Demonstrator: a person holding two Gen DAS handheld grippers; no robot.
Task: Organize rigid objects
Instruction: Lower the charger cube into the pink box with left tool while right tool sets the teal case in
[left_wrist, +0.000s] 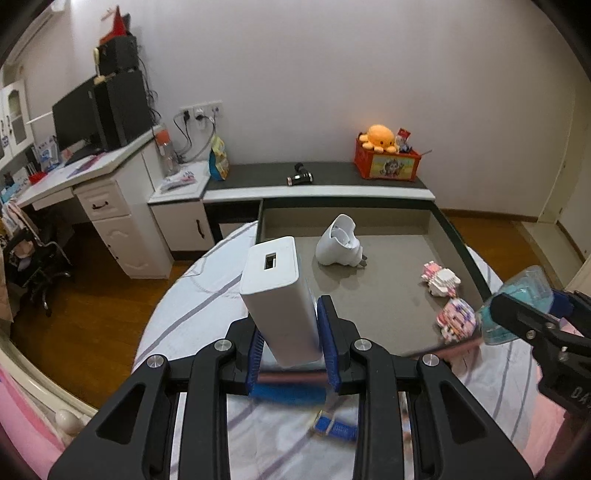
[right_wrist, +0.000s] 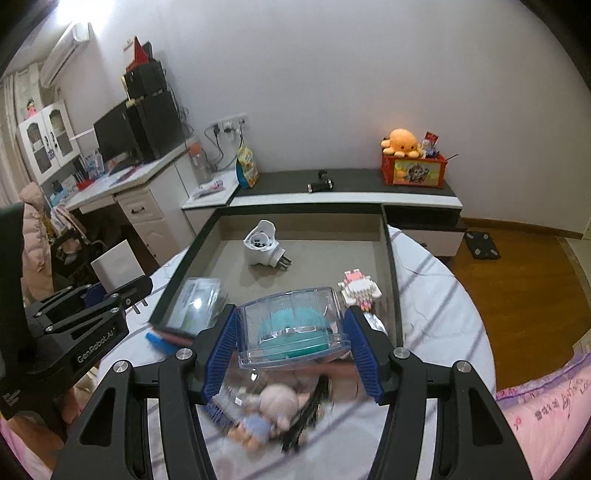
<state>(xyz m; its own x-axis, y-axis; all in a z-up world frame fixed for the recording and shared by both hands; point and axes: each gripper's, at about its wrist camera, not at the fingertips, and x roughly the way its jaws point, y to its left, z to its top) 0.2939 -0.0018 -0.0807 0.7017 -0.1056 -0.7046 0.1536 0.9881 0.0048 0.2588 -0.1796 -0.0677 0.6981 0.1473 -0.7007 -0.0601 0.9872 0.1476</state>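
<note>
My left gripper (left_wrist: 290, 332) is shut on a white rectangular box (left_wrist: 277, 295) and holds it above the near left edge of the open grey drawer (left_wrist: 369, 295). My right gripper (right_wrist: 291, 332) is shut on a clear plastic case with a teal item inside (right_wrist: 291, 328), held over the drawer's near edge; it also shows in the left wrist view (left_wrist: 524, 295). In the drawer lie a white plug-in device (right_wrist: 262, 243), a pink and white block toy (right_wrist: 360, 288) and a clear packet (right_wrist: 199, 302).
A doll (right_wrist: 269, 410) and a blue item (left_wrist: 336, 428) lie on the striped bed sheet (right_wrist: 436, 295) below the grippers. A dark ledge (left_wrist: 332, 173) behind the drawer holds a black tool (left_wrist: 300, 179) and an orange box with an octopus plush (left_wrist: 386, 155). A desk (left_wrist: 92, 177) stands left.
</note>
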